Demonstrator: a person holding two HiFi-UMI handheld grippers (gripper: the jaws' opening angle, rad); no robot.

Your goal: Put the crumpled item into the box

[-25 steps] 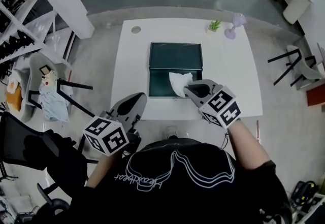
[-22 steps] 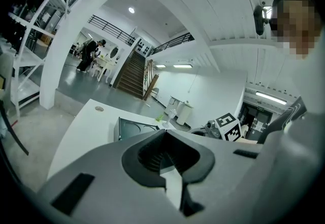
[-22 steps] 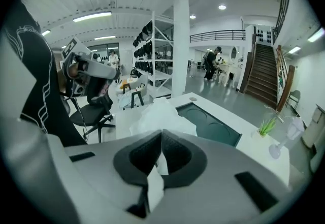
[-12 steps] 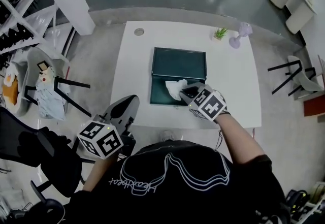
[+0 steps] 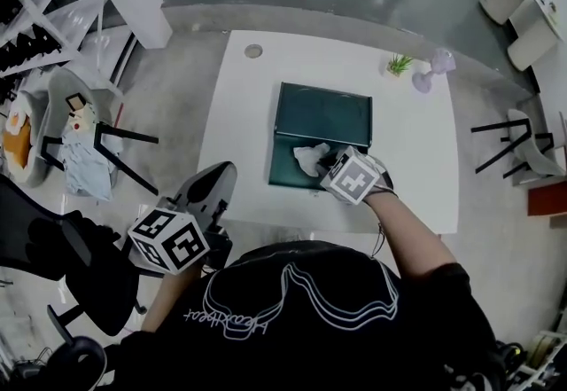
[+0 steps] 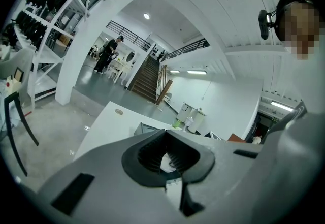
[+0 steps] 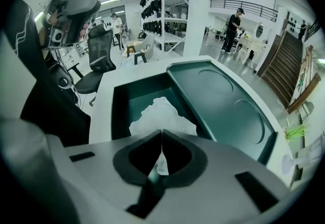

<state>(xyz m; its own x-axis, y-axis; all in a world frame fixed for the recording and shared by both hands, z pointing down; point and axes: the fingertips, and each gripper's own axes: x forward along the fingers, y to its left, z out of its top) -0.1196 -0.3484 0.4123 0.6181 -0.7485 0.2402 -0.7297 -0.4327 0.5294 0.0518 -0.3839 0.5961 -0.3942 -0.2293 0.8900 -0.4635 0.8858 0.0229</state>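
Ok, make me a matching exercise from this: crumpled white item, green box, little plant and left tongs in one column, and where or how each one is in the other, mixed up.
1 crumpled white item
2 green box
3 little plant
4 left tongs

A far right part of the white table
B middle of the table, lid open
C shut, holding nothing, by the table's near left corner
D pinched in the right tongs, at the open box

Pairs: 1-D, 2-B, 3-A, 4-C
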